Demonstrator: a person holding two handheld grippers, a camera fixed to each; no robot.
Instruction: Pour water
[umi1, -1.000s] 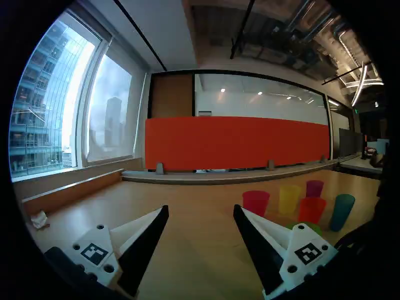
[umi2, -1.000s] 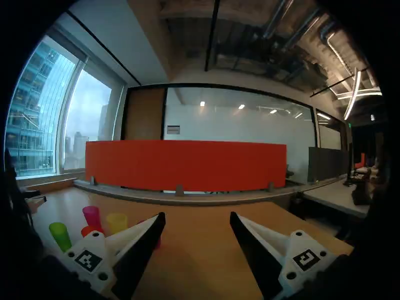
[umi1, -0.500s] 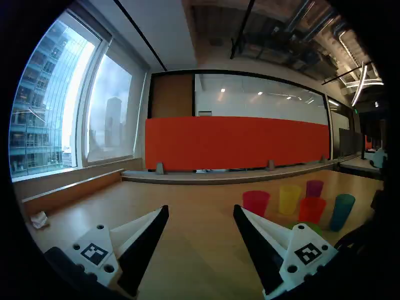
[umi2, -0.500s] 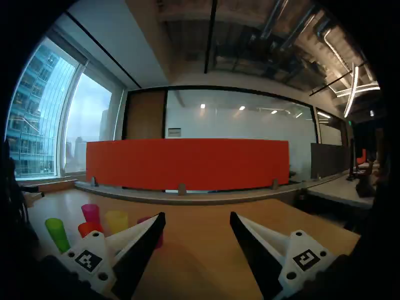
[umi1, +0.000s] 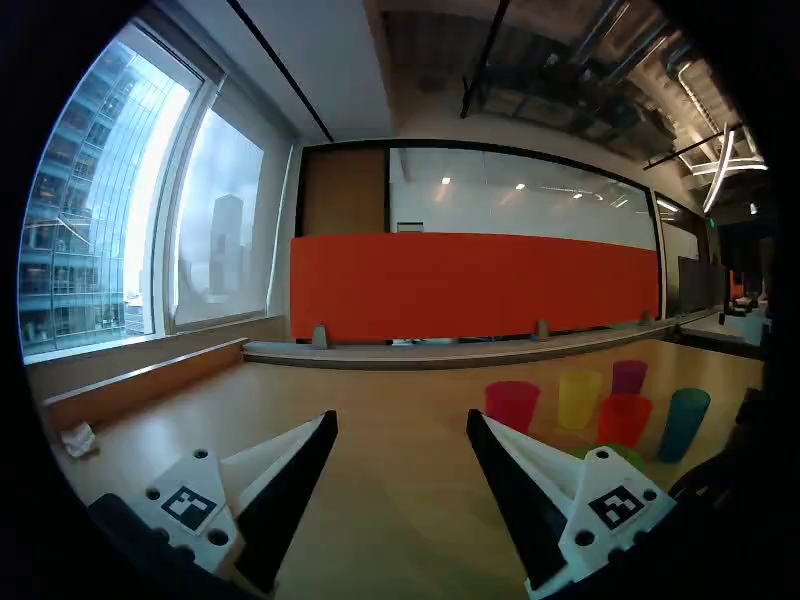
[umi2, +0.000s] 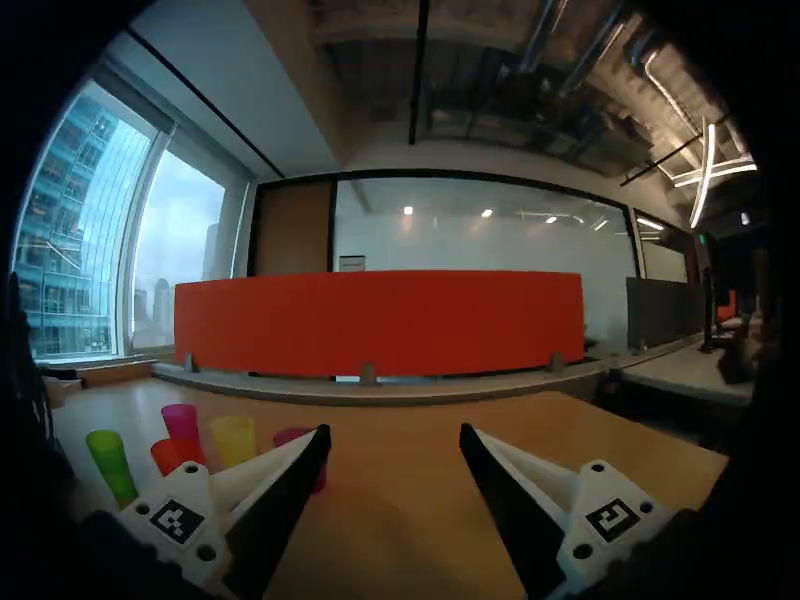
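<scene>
Your translucent coloured plastic cups (umi1: 580, 397) sit on a smooth, light wood surface (umi1: 400, 470) with a faint sheen.

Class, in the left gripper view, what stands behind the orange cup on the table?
A purple cup stands behind the orange cup. Its rim and upper wall show, while its lower part is covered by the orange cup. Its contents cannot be seen.
</scene>
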